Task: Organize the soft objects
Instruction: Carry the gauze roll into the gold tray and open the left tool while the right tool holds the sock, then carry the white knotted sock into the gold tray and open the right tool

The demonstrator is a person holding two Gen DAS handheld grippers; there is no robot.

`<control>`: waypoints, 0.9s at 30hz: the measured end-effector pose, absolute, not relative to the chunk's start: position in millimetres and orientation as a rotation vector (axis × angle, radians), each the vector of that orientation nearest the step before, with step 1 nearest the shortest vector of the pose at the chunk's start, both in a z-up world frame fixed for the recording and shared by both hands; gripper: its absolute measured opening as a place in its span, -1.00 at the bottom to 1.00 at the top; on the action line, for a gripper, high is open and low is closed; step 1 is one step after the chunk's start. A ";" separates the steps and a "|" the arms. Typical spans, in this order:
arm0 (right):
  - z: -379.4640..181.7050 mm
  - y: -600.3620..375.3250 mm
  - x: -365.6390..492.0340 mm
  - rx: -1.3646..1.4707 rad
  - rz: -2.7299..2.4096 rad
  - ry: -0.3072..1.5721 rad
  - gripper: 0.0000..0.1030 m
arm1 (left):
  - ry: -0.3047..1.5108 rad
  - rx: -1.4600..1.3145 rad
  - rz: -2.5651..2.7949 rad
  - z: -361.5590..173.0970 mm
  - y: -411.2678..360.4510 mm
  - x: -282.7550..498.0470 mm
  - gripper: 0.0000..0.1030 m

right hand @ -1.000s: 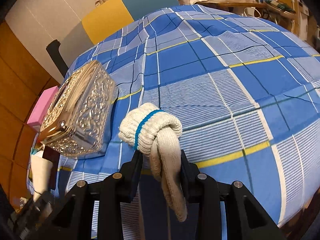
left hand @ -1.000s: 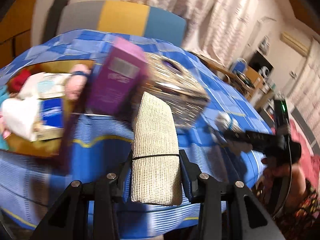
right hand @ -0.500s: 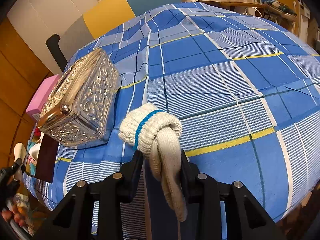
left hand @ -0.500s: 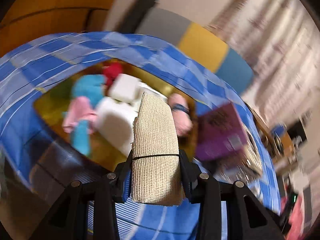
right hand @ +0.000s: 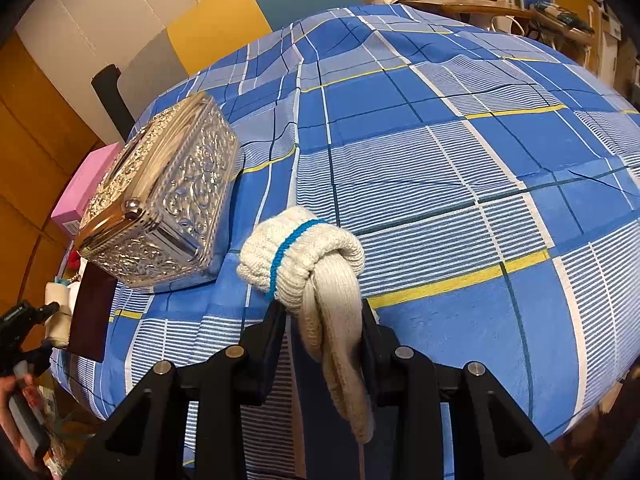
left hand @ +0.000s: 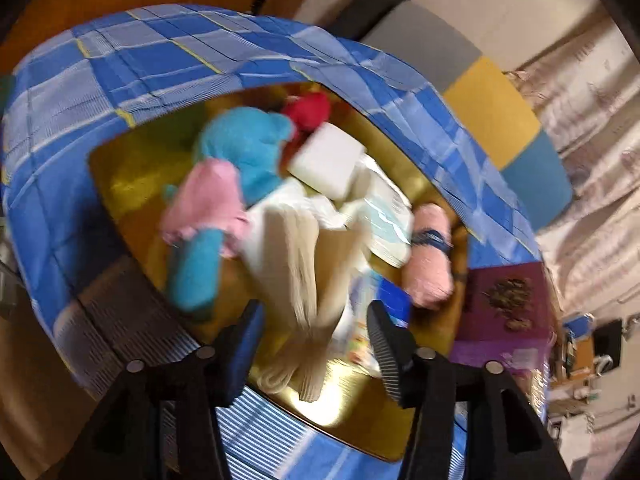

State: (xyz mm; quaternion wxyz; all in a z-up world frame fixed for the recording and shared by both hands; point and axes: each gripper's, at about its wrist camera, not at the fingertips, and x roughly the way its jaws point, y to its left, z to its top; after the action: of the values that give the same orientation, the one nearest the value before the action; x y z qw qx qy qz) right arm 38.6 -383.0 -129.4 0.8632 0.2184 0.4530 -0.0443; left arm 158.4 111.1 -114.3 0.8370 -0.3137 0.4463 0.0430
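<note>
In the left wrist view my left gripper [left hand: 314,330] is open above a gold tray [left hand: 132,184]. The beige bandage roll [left hand: 310,276] is blurred between the spread fingers, loose over the tray. The tray holds a blue plush [left hand: 244,148], a pink cloth [left hand: 208,200], a red soft item [left hand: 310,110], a white block [left hand: 326,160] and a pink roll [left hand: 430,256]. In the right wrist view my right gripper [right hand: 322,320] is shut on a knotted white glove [right hand: 308,256] with a blue stripe, above the blue checked cloth [right hand: 440,180].
A silver embossed box [right hand: 160,208] lies left of the right gripper, with a pink box [right hand: 86,188] behind it. A purple box [left hand: 504,312] stands right of the tray. The other hand-held gripper [right hand: 24,320] shows at the far left of the right wrist view.
My left gripper has swung left over the tray and opened, and the bandage roll has come loose from its fingers. My right gripper has kept the glove and barely moved.
</note>
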 end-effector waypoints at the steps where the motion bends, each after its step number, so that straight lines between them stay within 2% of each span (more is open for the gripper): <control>1: -129.4 -382.6 39.3 0.460 -0.093 0.950 -0.32 | 0.937 -0.653 0.082 -110.8 108.4 155.1 0.23; 2: -129.5 -382.9 39.1 0.461 -0.093 0.949 -0.32 | 0.927 -0.644 0.081 -107.6 106.7 151.8 0.30; 13: -123.9 -379.7 35.3 0.445 -0.092 0.926 -0.33 | 0.824 -0.465 0.118 -87.0 115.4 117.2 0.30; 19: -89.6 -357.8 26.1 0.390 -0.016 0.865 -0.33 | 0.747 -0.313 0.035 -74.7 107.5 97.3 0.30; 27: -37.6 -278.0 35.0 0.259 0.219 0.814 -0.33 | 0.745 -0.216 -0.040 -72.8 99.9 82.1 0.30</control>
State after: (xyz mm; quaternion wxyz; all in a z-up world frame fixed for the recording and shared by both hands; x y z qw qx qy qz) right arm 35.0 -278.0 -37.6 0.9045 0.1253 0.3938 0.1058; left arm 82.1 99.9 -72.8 0.9255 -0.1054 0.3632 -0.0193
